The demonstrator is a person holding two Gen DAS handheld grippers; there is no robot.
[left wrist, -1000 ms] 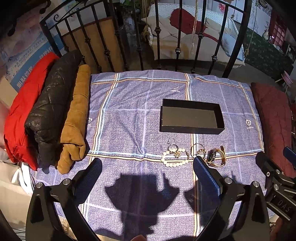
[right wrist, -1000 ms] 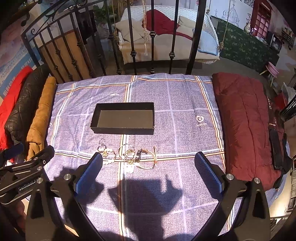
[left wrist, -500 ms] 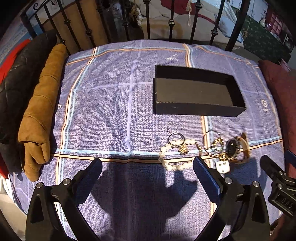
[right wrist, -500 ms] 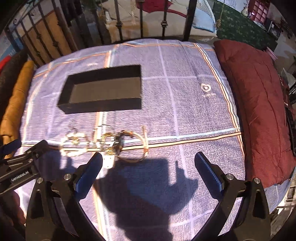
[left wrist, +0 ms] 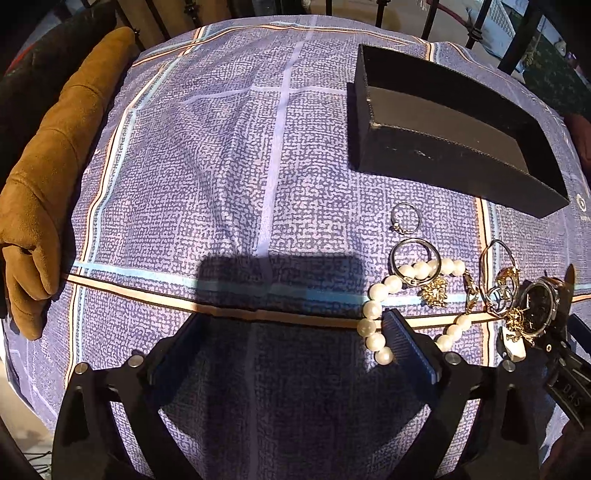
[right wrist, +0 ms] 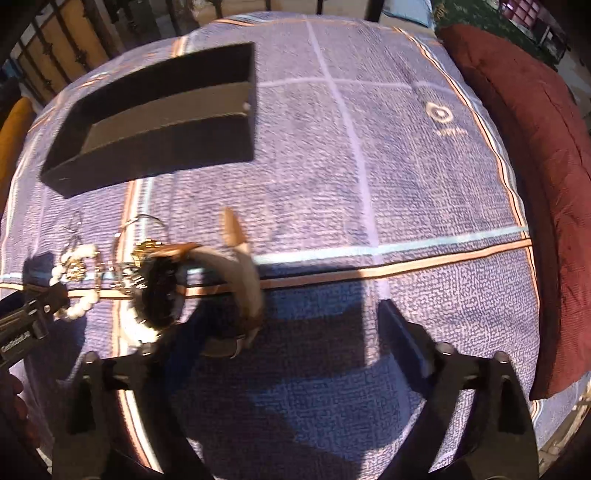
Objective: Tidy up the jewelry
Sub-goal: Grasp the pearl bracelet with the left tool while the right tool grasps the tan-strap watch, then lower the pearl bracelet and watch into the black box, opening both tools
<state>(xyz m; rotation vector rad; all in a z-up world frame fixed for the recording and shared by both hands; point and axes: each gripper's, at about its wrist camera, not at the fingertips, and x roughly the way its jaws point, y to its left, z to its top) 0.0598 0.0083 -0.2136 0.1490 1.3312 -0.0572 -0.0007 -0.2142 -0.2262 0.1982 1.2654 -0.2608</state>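
A pearl bracelet (left wrist: 373, 295) lies on the purple bedspread (left wrist: 221, 166) beside a silver ring (left wrist: 405, 218), a hoop earring (left wrist: 415, 258), gold pieces (left wrist: 436, 291) and a watch (left wrist: 543, 302). My left gripper (left wrist: 291, 317) points down just above the cloth with its jaws closing. Its right finger (left wrist: 406, 343) stands inside the pearl loop, so one side of the strand lies between the fingers without being pressed. My right gripper (right wrist: 280, 321) is closing too, with the tan strap of the watch (right wrist: 221, 280) between its fingers, near the left one. The open black box (left wrist: 443, 122) stands behind the jewelry.
A folded tan garment (left wrist: 48, 177) lies along the left edge of the bed and a dark red cushion (right wrist: 535, 166) along the right. Iron bars (left wrist: 476, 29) rise behind the box. The other gripper shows at each view's edge: right gripper (left wrist: 569, 373), left gripper (right wrist: 29, 321).
Both grippers have come down close to the bedspread over the jewelry. Their jaws have narrowed, the right pair more than the left. Box and jewelry have not moved.
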